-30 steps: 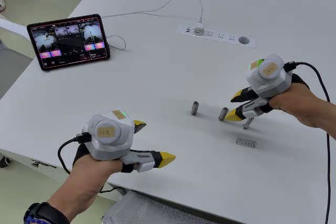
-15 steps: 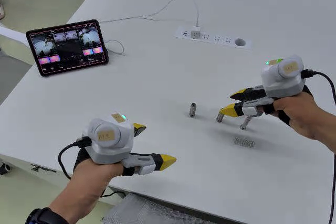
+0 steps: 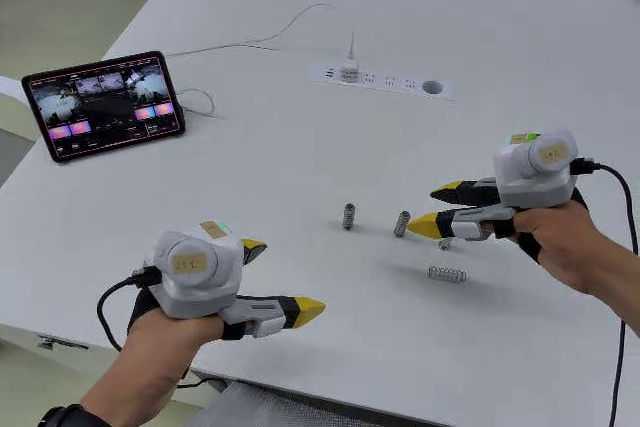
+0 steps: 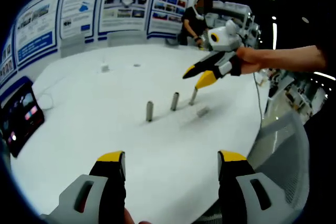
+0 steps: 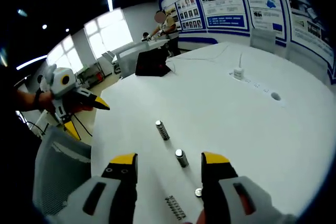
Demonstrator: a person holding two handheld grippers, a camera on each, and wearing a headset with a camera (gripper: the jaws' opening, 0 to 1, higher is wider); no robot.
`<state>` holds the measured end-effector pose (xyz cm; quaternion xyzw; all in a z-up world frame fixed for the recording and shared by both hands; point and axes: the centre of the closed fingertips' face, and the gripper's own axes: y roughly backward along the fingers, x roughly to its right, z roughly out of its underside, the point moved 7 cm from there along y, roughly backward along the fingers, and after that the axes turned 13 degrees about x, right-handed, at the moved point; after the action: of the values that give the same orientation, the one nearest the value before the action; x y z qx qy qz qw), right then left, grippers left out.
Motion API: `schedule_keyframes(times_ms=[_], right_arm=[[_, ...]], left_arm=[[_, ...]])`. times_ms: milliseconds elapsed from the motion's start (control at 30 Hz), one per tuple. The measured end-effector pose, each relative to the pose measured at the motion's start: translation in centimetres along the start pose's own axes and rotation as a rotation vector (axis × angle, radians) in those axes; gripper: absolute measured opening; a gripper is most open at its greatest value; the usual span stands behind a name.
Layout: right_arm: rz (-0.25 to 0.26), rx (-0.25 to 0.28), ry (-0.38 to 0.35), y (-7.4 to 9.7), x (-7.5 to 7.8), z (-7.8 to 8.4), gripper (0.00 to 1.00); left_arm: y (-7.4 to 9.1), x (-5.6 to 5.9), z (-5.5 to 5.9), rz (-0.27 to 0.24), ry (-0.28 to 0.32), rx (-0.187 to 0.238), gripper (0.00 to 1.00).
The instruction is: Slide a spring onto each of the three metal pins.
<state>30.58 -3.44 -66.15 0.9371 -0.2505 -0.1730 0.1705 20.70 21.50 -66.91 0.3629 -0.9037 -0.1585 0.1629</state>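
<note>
White counter [image 3: 250, 157], broad and mostly bare; poster-lined walls beyond it in the left gripper view.

Far left, toward the back: dark tablet [image 3: 103, 104], propped up, screen lit. Further right along the far side: white power strip [image 3: 380, 79], lying flat.

Near edge, left: left tool [image 3: 283, 277], gripped by the left hand [image 3: 165, 337] and hovering low over the counter. Yellow-tipped jaws spread wide, nothing between them. Well apart from the pins ahead of it.

Centre: three metal pins standing in a short row. Leftmost pin [image 3: 348, 215] upright, wrapped in the first spring [image 5: 162, 129]. Middle pin [image 3: 401, 223] upright too, apparently sleeved in the second spring [image 5: 181, 158], just beside the lower yellow tip of the other tool. Rightmost pin [image 3: 445, 243] shorter in look and bare, partly hidden under that tool from the head view, shiny top plain in the right gripper view. Loose spring [image 3: 447, 273] lying flat on the counter, just on the near side of the rightmost pin, touching none of the three.

Right: right tool [image 3: 432, 208], held in the right hand [image 3: 560, 247], pointing left and hovering over the right end of the row. Jaws parted, gripping nothing, one tip above the other in the head view.
</note>
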Motion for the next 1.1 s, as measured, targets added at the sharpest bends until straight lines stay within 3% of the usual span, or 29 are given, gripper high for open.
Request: schedule_keyframes(times_ms=[567,1100], right_arm=[[0.114,0.053,-0.051,4.7,-0.8,1.8,0.57],[0.188,0.091,-0.09,7.6,-2.8,3.8,0.64]], left_arm=[[-2.1,-0.5,-1.2,0.065,-0.029,-0.004,0.74],[-3.0,-0.8,-1.8,0.098,-0.047,-0.011,0.75]])
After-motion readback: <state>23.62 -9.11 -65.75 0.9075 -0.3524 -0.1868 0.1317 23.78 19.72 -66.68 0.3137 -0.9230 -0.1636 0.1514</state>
